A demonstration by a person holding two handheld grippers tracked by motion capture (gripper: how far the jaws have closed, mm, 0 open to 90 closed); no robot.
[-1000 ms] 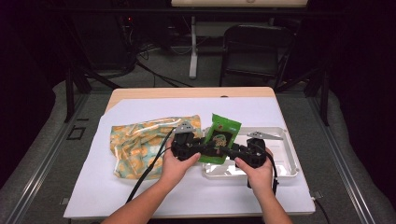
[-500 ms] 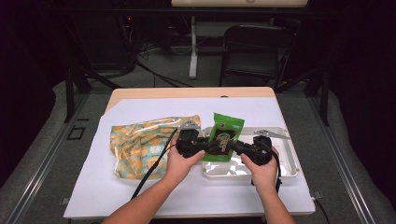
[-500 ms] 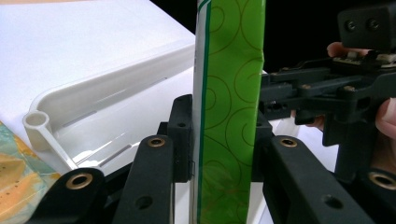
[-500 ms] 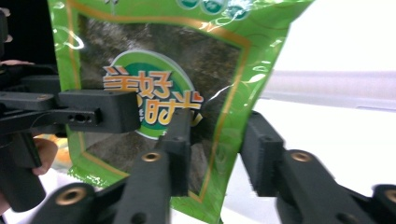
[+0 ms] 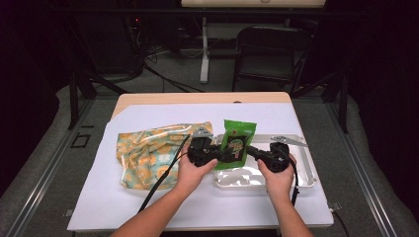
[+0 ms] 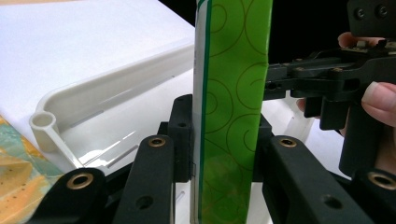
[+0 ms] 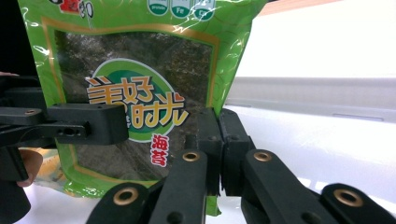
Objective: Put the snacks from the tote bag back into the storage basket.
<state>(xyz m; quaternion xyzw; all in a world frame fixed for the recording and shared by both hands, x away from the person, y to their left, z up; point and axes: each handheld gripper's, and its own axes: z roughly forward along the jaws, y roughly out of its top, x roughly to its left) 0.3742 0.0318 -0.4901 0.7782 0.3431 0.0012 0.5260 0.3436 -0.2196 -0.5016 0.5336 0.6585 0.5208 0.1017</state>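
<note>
A green seaweed snack packet (image 5: 237,142) stands upright just above the left end of the white tray (image 5: 301,174). My left gripper (image 5: 226,154) is shut on it from the left. In the left gripper view the packet (image 6: 233,107) runs edge-on between the jaws of that gripper (image 6: 224,140). My right gripper (image 5: 249,151) comes in from the right and is shut on the packet's right edge. The right gripper view shows the printed front of the packet (image 7: 135,88), and this gripper (image 7: 219,140) is pinched on its lower right border.
A patterned orange and teal cloth bag (image 5: 150,154) lies flat left of the tray on the white table cover (image 5: 148,207). The left gripper's cable (image 5: 163,180) trails over the bag. A dark chair (image 5: 269,52) stands beyond the far table edge.
The right hand has risen a little and closed in on the packet's right edge. The left gripper keeps hold of the packet, which stands slightly higher.
</note>
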